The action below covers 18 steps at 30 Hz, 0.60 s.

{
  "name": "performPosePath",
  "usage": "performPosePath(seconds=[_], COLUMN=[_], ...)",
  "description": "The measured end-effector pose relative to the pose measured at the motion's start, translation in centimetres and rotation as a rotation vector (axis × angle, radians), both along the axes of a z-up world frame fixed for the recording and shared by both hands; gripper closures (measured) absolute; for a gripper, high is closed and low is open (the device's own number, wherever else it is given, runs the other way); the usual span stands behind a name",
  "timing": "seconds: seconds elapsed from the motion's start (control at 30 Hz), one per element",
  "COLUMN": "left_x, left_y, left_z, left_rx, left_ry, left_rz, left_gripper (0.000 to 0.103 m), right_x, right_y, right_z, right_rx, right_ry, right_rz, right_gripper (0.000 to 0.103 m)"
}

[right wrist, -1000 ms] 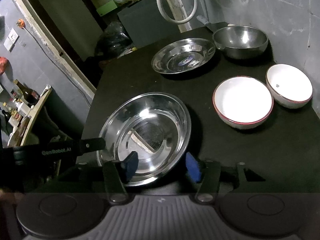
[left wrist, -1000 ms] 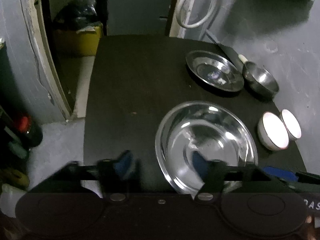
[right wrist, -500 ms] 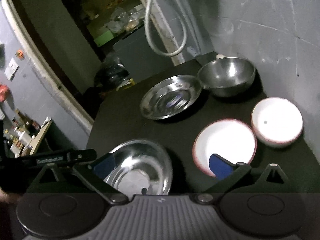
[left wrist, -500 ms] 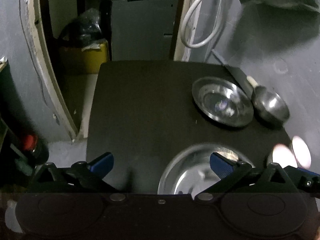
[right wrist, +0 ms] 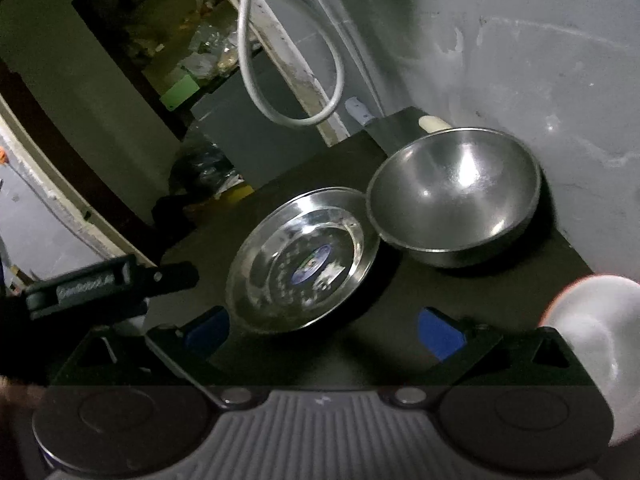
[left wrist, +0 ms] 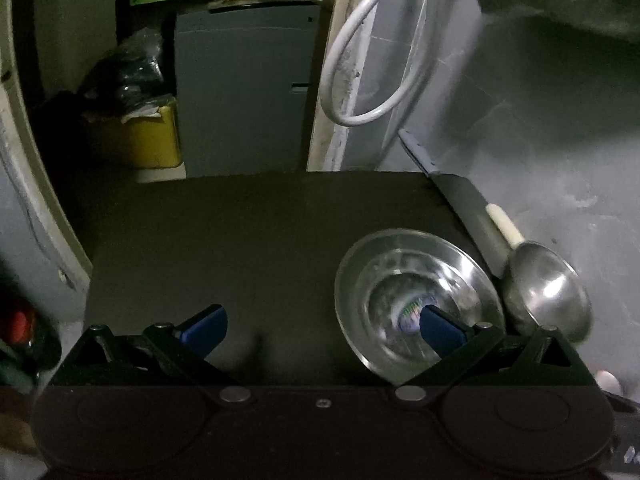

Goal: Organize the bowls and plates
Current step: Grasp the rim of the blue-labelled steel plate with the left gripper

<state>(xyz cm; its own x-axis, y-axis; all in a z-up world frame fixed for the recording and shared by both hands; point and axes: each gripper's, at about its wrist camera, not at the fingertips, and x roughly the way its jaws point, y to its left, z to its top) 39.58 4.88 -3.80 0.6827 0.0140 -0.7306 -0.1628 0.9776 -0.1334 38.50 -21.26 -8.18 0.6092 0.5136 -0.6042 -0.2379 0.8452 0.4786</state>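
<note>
A shallow steel plate (left wrist: 384, 280) (right wrist: 304, 264) lies on the black table (left wrist: 240, 240) toward the far right. A deep steel bowl (left wrist: 548, 292) (right wrist: 452, 192) stands right next to it by the wall. My left gripper (left wrist: 322, 326) is open and empty over bare tabletop, and its right finger (left wrist: 440, 328) overlaps the plate. My right gripper (right wrist: 324, 328) is open and empty just short of the plate's near rim. A white bowl (right wrist: 592, 320) sits at the right edge of the right wrist view. The left gripper's body (right wrist: 108, 284) shows at the left there.
A grey wall (right wrist: 520, 60) runs along the table's right side. A dark blade with a cream handle (left wrist: 504, 224) leans behind the steel bowl. A white hose loop (left wrist: 360, 80) hangs by the doorframe. Past the table's far edge stand a grey cabinet (left wrist: 240, 100) and a yellow container (left wrist: 148, 140).
Both grippers have opened wide and moved forward over the table. The large steel plate near them has dropped out of view, and the far plate and steel bowl now look closer.
</note>
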Motion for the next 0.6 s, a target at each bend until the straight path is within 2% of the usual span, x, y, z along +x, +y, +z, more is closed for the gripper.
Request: performPosePath(seconds=[0.07, 0.23, 0.37, 0.47, 0.57, 0.6], left_x=[1.3, 3.6, 3.8, 3.9, 3.9, 3.9], left_y=[0.0, -0.1, -0.1, -0.2, -0.1, -0.1], left_z=[-0.5, -1.6, -2.3, -2.6, -2.8, -2.9], left_rx=[0.003, -0.017, -0.028, -0.036, -0.054, -0.066], left_ry=[0.005, 0.024, 0.035, 0.042, 0.054, 0.055], left_rz=[0.002, -0.011, 0.009, 0.002, -0.012, -0.016], left_gripper=[0.001, 0.002, 0.003, 0.009, 0.021, 0.028], right_x=[0.9, 2.1, 2.4, 2.9, 3.0, 3.1], right_y=[0.4, 1.6, 1.9, 2.0, 2.0, 2.1], right_z=[-0.5, -0.9, -1.1, -1.4, -1.6, -1.6], right_rx=[-0.016, -0.034, -0.036, -0.03, -0.037, -0.038], right_ry=[0.008, 0.018, 0.032, 0.05, 0.059, 0.061], right_rz=[-0.012, -0.018, -0.018, -0.023, -0.027, -0.027], right_gripper=[0.002, 0.018, 0.02, 0.023, 0.035, 0.04])
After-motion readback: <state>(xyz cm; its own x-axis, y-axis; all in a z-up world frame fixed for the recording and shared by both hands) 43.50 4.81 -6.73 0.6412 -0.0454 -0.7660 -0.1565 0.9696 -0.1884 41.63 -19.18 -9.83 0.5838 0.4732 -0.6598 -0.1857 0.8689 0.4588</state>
